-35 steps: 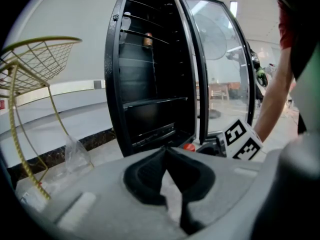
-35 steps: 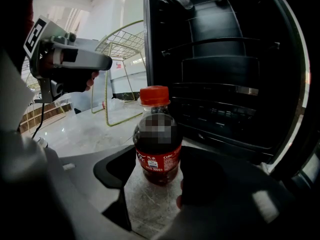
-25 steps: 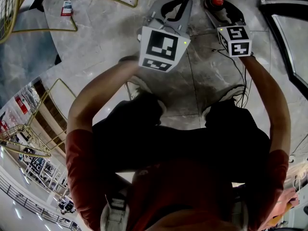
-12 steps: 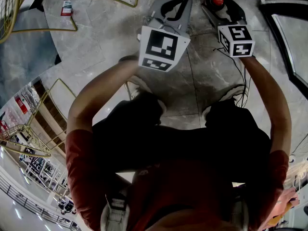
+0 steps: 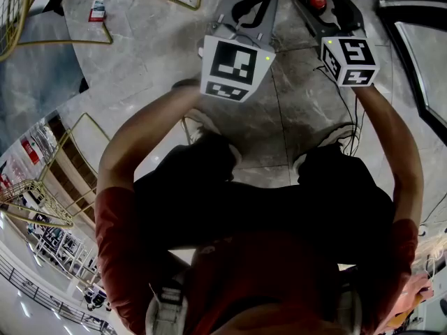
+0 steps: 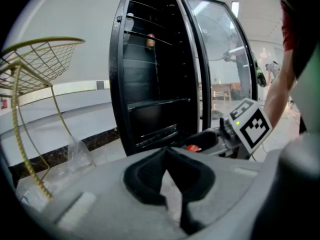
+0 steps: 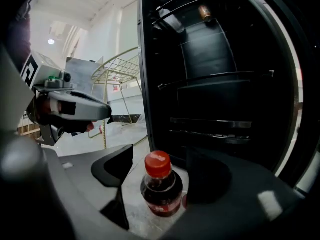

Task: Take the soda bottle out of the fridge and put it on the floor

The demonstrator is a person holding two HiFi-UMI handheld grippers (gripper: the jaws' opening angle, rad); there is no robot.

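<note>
Bottle: the soda bottle [image 7: 161, 191] stands upright on the floor [image 7: 134, 219] just in front of the open fridge, with dark drink inside and a red cap [image 7: 158, 164] on top.
Bottle from above: in the head view only its red cap shows, between the right gripper's 2 jaws.
Right gripper [image 7: 160, 154]: jaws spread wide, 1 on each side of the bottle. There is a clear gap at the jaw farther from the fridge. The other jaw sits close beside the label, and contact there cannot be told.
Floor: pale grey marble-look tiles [image 5: 160, 44].
Fridge [image 7: 215, 84]: tall and black, with a dark inside and thin wire shelves.
Glass door [image 6: 220, 59]: swung open on the side nearer the right gripper.
Shelf item: 1 small brown thing [image 7: 204, 12] on an upper shelf, too small to name.
Left gripper [image 6: 166, 151]: jaws pressed together at the tips with nothing between them, held beside the right gripper and aimed toward the fridge.
Marker cubes: 1 on each gripper; the right one [image 5: 349, 60] shows its black-and-white squares.
Wire basket [image 6: 42, 59]: gold, on thin legs, off to the side of the fridge.
Arms [image 5: 140, 145]: bare forearms reaching down — 1 to each gripper.
</note>
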